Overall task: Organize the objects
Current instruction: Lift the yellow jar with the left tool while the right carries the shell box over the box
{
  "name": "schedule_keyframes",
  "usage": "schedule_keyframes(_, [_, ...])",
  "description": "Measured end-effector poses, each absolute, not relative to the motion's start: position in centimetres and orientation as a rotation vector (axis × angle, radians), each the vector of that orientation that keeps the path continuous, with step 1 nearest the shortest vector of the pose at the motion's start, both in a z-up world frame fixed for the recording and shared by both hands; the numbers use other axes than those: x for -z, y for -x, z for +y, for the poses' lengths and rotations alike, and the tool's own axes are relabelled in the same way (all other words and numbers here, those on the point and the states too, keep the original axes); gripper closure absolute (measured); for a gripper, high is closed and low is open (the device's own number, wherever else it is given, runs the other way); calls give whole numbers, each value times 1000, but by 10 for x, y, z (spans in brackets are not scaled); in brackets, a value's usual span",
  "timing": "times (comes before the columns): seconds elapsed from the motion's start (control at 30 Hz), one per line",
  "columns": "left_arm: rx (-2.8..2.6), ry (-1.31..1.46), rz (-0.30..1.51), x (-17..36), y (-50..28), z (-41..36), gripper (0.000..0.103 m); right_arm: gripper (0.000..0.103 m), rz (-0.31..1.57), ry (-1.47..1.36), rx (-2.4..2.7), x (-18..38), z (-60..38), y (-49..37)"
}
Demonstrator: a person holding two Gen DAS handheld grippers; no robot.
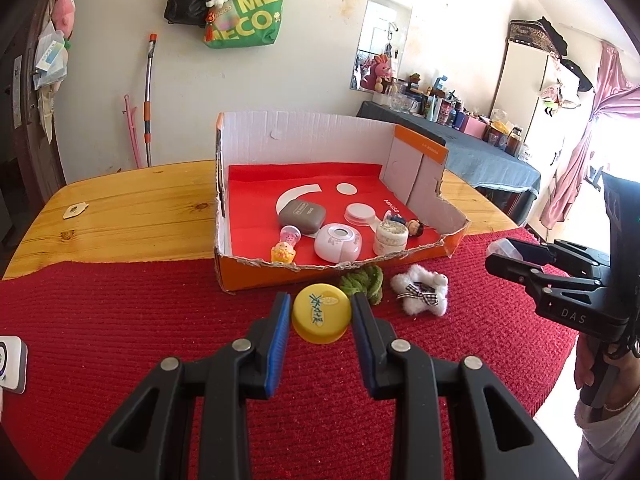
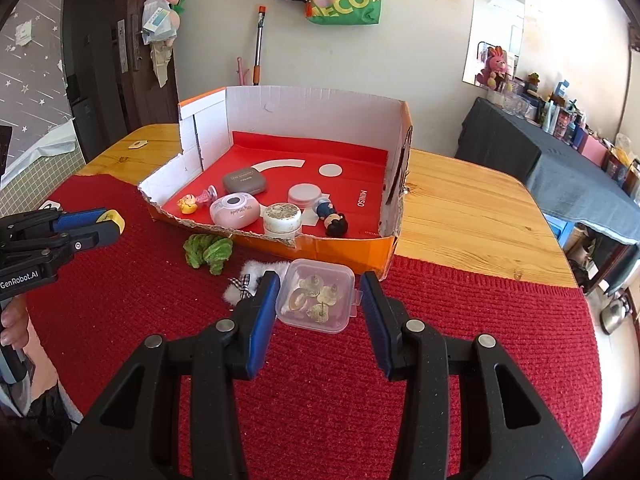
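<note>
Left hand-held gripper (image 1: 321,312) clamps yellow lid (image 1: 321,313); right hand-held gripper (image 2: 319,294) seemingly grips clear box (image 2: 317,295).

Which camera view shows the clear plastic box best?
The right wrist view: the clear plastic box sits between the right gripper fingers, contents visible. The left wrist view shows only its edge at that gripper's tip.

Ribbed red cloth mat (image 2: 460,320) over glossy wooden table (image 2: 460,200); torn cardboard box (image 2: 312,120) (matt white inside); clear plastic case (image 2: 318,296).
</note>
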State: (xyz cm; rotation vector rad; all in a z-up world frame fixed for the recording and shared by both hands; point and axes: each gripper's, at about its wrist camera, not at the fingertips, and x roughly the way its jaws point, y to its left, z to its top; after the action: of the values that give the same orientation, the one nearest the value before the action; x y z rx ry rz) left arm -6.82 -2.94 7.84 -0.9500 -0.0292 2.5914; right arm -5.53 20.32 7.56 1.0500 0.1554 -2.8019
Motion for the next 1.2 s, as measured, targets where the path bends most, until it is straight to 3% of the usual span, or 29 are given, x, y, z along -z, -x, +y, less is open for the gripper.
schedule_keyframes(0.53, [-2554,945,-28,-107,104,-16,71,63,148,-1044,2742,-97,188,92])
schedule_keyframes(0.87, [-2516,1054,106,-123,201,18,71,63,259,-1161,2698,-113,174,187])
schedule_keyframes(1.2, [-2496,1271,204,-89,288,39,71,63,363,-1377,2626,-83,162,273])
